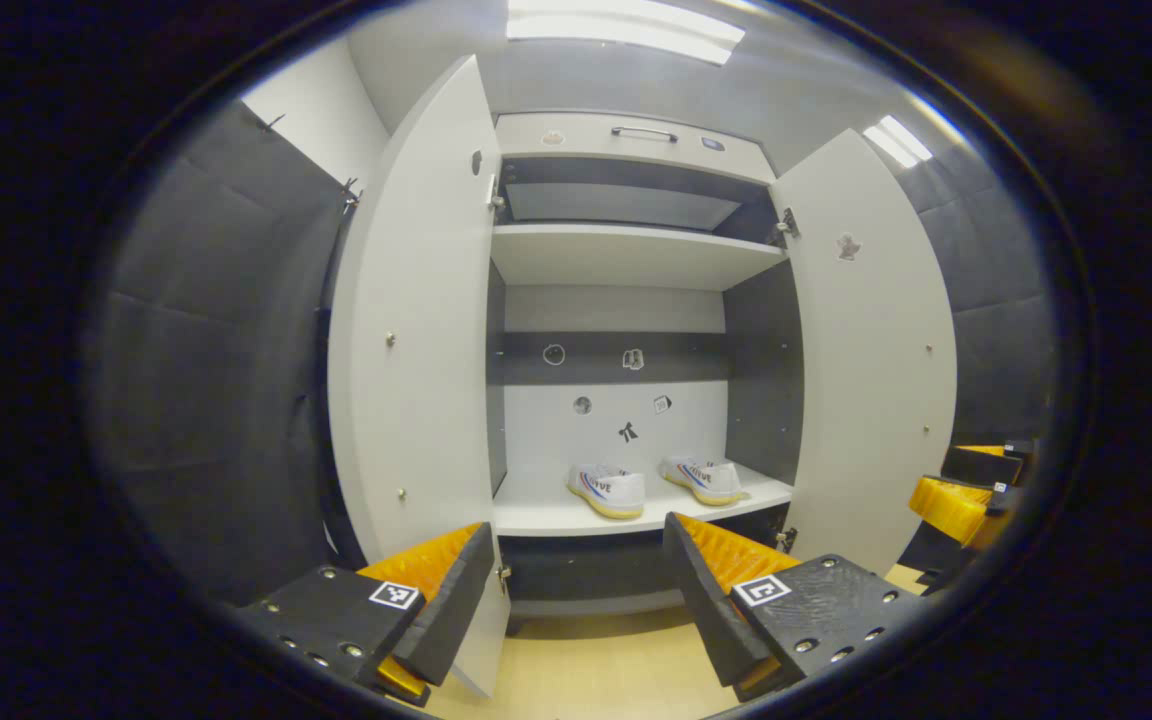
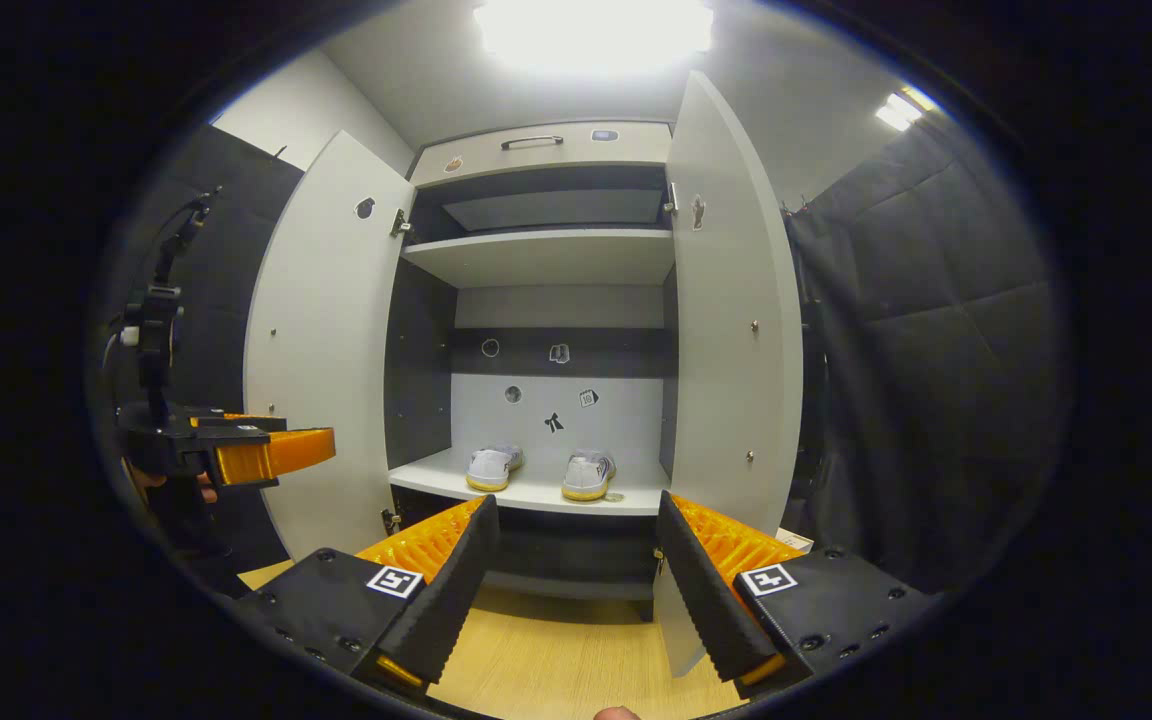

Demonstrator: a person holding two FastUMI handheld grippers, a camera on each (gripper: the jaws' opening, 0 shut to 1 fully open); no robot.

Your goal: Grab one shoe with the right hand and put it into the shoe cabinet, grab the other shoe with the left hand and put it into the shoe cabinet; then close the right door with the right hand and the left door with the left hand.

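Two white shoes with yellow soles stand side by side on the lower shelf of the white shoe cabinet: one shoe on the left, the other shoe on the right. In the right gripper view the same pair shows as a left shoe and a right shoe. Both doors are wide open: left door, right door. My left gripper is open and empty, well back from the cabinet. My right gripper is open and empty too, with the right door just beyond it.
An upper shelf sits above the shoes, with a handled drawer on top. Quilted dark walls flank the cabinet. The floor is light wood. The left gripper and the hand holding it appear at the left of the right gripper view.
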